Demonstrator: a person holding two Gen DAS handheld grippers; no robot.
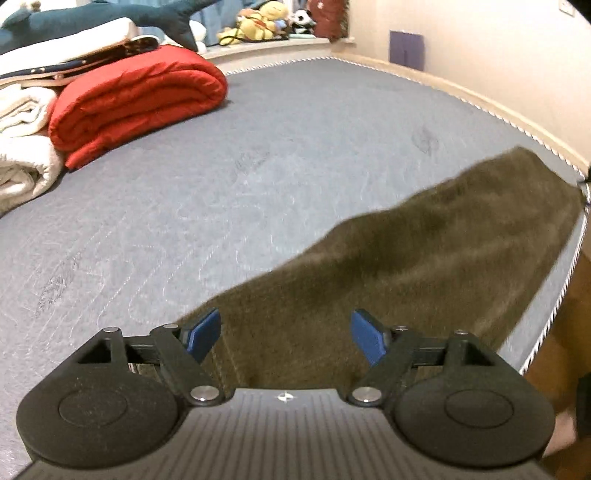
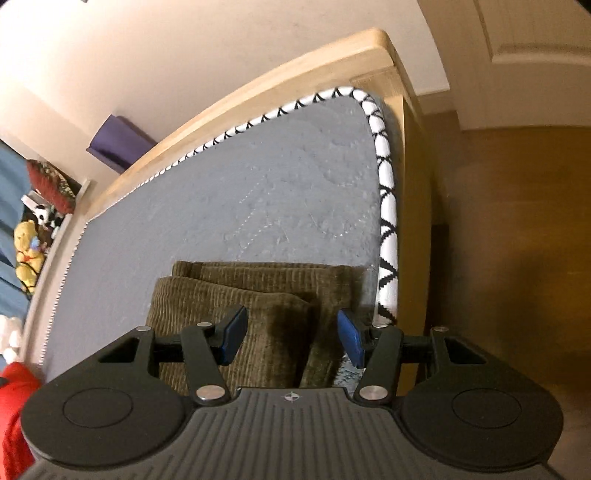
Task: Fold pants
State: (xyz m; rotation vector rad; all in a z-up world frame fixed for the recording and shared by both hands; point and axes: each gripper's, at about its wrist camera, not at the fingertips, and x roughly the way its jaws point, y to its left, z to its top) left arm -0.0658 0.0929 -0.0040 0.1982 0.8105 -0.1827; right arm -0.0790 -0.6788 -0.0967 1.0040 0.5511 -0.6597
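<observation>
Olive-brown corduroy pants (image 1: 424, 251) lie on the grey mattress (image 1: 258, 147), stretching from my left gripper toward the right edge. My left gripper (image 1: 286, 338) is open, its blue pads on either side of the near end of the cloth, nothing clamped. In the right wrist view the pants (image 2: 258, 291) show stacked layers with hem ends pointing away, near the mattress corner. My right gripper (image 2: 291, 338) is open just above the top layer, holding nothing.
A folded red quilt (image 1: 136, 99), white blankets (image 1: 22, 147) and a blue plush shark (image 1: 92, 18) sit at the back left. Plush toys (image 1: 258, 22) line the far ledge. The patterned mattress piping (image 2: 386, 206) and wooden bed frame (image 2: 258, 85) border the right; floor lies beyond.
</observation>
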